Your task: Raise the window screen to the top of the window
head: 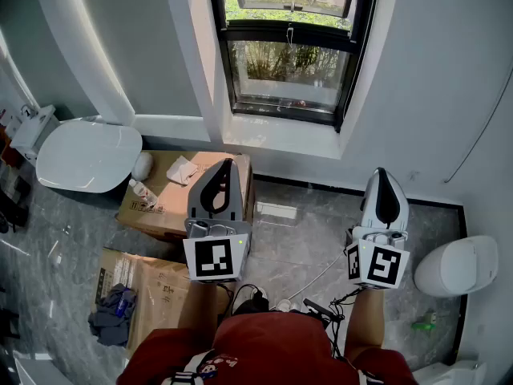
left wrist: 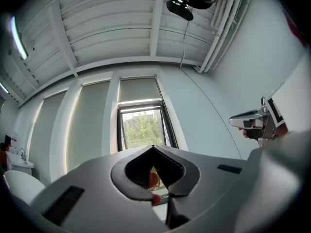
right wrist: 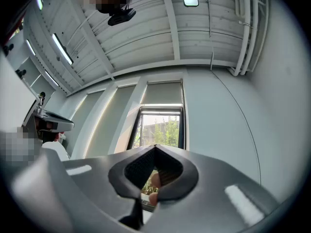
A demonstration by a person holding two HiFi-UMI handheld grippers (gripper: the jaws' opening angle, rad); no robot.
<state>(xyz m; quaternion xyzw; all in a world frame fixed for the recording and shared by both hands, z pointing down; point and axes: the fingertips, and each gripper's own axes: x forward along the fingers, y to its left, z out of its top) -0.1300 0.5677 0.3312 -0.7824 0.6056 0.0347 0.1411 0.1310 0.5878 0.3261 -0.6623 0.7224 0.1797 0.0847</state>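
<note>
The window screen [head: 288, 74], apparently covering the lower pane of the window [head: 358, 38], lies well beyond the left gripper [head: 227, 164] and right gripper [head: 383, 173], both closed, empty and aimed towards it, presumably before an approach.

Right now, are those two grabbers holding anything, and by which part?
Nothing is held: the left gripper and right gripper are both shut and empty, short of the window.

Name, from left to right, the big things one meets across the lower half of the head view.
white toilet lid → left gripper → right gripper → white rounded object by the right wall
</note>
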